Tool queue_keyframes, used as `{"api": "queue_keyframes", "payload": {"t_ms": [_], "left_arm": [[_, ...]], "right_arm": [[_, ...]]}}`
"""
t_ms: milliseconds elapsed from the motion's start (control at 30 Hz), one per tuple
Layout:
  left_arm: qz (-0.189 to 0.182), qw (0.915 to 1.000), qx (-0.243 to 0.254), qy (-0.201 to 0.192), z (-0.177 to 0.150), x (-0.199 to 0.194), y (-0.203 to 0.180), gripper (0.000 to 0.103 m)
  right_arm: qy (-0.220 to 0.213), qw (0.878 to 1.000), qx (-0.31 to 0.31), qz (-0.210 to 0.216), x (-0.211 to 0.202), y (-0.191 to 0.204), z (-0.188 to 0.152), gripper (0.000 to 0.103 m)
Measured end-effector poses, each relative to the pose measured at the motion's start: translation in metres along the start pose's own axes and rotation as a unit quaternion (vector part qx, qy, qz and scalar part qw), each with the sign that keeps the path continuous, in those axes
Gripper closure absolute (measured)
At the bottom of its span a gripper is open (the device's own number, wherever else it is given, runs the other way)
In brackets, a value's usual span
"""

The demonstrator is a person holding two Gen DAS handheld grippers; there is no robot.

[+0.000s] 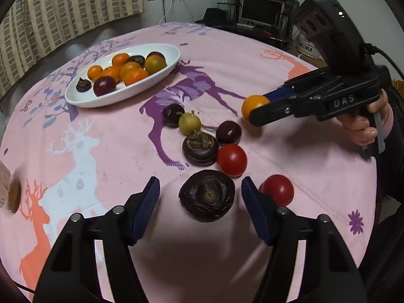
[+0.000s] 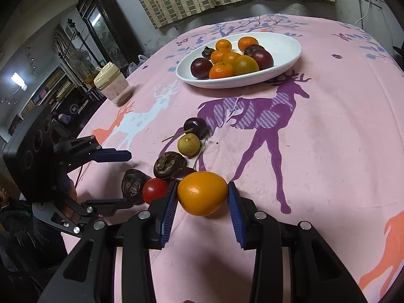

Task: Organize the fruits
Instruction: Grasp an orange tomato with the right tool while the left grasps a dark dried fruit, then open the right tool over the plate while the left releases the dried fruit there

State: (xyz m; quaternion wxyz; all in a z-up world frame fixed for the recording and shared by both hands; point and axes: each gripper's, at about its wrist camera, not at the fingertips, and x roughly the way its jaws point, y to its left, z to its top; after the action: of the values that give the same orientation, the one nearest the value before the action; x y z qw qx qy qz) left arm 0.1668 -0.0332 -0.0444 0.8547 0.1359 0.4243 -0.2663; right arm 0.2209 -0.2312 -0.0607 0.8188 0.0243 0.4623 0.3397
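The left gripper hangs low over the desk with its fingers spread wide. Between them, touching neither, sits a dark wrinkled fruit on the pink deer-print cloth. Just past the finger at 3 o'clock lies a red tomato.

The right gripper has its blue-padded fingers on either side of an orange fruit. The pad at 9 o'clock touches the fruit's side, while the pad at 3 o'clock is right at its other side; whether it presses I cannot tell. From the left wrist view the fruit sits at the very tip of that gripper, low over the cloth.

Toward 12 o'clock from the left gripper is a loose cluster: a second red tomato, another dark wrinkled fruit, two dark plums, and a yellow-green fruit with a stem.

Farther off at 11 o'clock a white oval plate holds oranges, plums and one small dark fruit, piled close together. A lidded jar stands near the desk's edge.
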Motion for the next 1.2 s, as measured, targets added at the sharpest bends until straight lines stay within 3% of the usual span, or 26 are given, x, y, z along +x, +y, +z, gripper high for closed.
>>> {"api": "queue_keyframes", "payload": {"t_ms": [100,333,400,633,800,900,1000,1200], "left_arm": [[-0.011,0.9999,-0.003,0.009,-0.002,0.003,-0.001,0.046],[-0.014,0.9990,0.021,0.036,-0.005,0.014,-0.007,0.046],[-0.019,0.9991,0.016,0.033,-0.005,0.013,-0.005,0.054],[-0.039,0.9985,-0.026,0.027,-0.004,0.005,0.008,0.058],[-0.080,0.9934,-0.083,-0.001,0.029,-0.010,0.040,0.058],[-0.037,0.9916,-0.120,-0.031,0.068,-0.009,0.072,0.058],[-0.015,0.9840,-0.167,-0.059,0.106,0.006,0.107,0.058],[0.035,0.9710,-0.228,-0.063,0.154,0.049,0.156,0.058]], "right_arm": [[-0.001,1.000,-0.001,0.000,-0.001,0.000,0.000,0.063],[-0.004,1.000,0.000,-0.001,-0.002,-0.001,0.000,0.063],[-0.004,1.000,0.000,-0.001,-0.002,-0.001,0.000,0.063],[-0.021,1.000,-0.008,-0.002,-0.005,0.000,0.001,0.063],[-0.067,0.998,-0.001,-0.005,-0.012,-0.005,0.017,0.063],[-0.102,0.994,0.026,-0.018,-0.011,-0.016,0.047,0.063],[-0.155,0.987,0.032,-0.040,-0.007,-0.027,0.081,0.063],[-0.186,0.979,0.047,-0.065,0.030,-0.052,0.142,0.063]]}}
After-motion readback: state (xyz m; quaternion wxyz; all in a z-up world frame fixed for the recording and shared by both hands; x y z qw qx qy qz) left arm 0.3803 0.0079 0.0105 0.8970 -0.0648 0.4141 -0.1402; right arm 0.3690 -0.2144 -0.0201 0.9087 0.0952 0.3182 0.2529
